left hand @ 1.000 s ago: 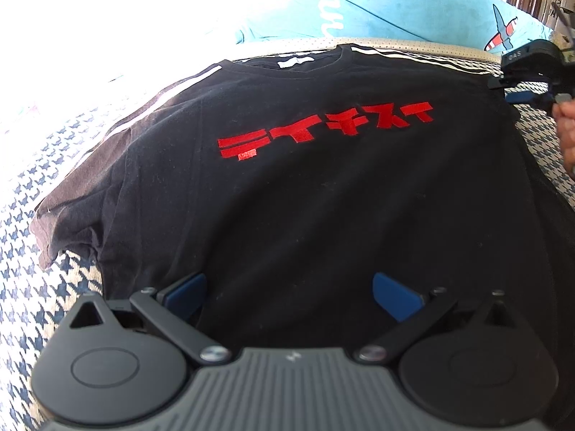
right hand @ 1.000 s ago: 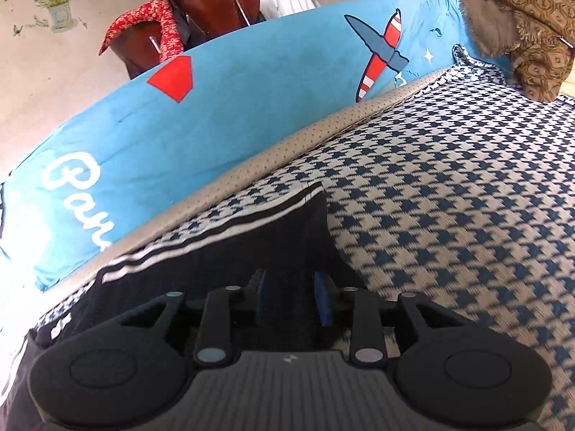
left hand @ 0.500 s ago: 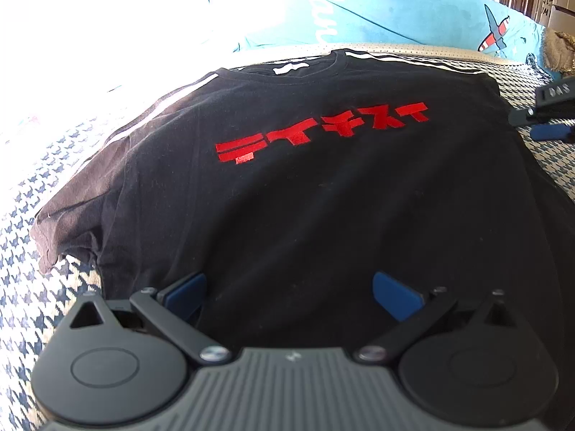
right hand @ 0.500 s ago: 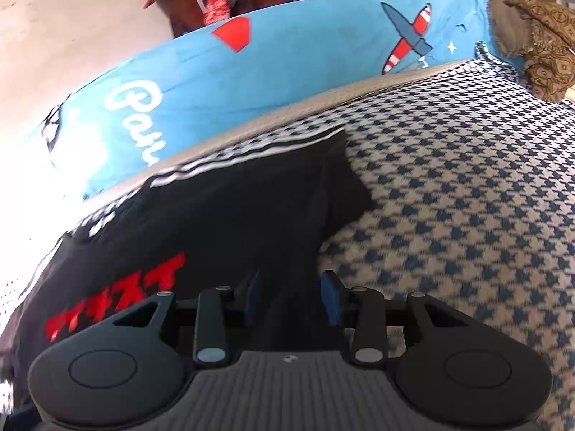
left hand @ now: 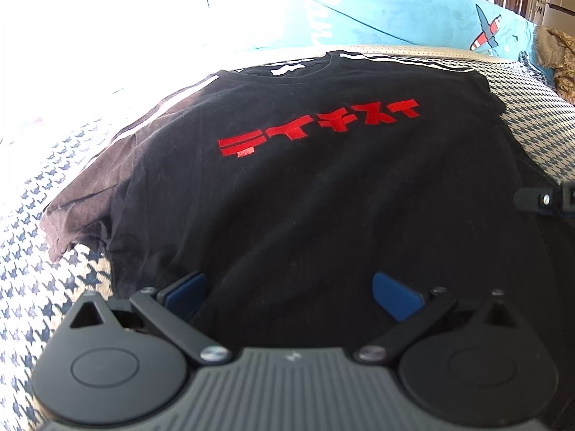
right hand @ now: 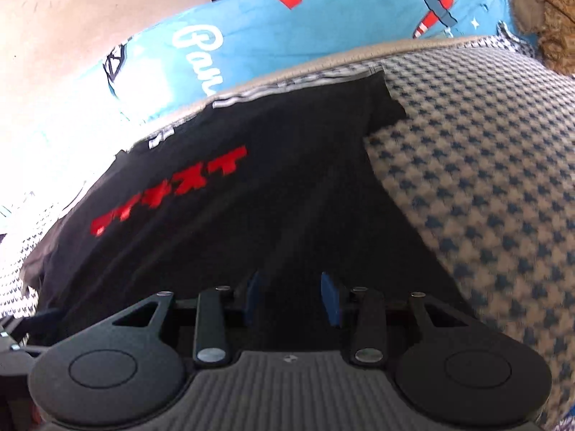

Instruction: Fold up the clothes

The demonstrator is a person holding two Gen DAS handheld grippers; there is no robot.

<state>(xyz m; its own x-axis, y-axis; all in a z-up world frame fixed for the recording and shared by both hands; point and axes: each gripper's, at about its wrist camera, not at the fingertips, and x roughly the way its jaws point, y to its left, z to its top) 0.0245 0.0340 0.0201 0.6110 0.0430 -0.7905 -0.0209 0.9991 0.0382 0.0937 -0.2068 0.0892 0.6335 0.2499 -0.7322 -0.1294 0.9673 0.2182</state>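
Black cotton T-shirt (left hand: 305, 186) lies flat — red blocky lettering (left hand: 320, 125).

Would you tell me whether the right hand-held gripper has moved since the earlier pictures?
Yes: the right hand-held gripper drew back from the sleeve toward the T-shirt's lower edge.

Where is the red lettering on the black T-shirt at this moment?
In the left wrist view, the red lettering runs across the chest of the black T-shirt, below the collar and ahead of the open left claw.
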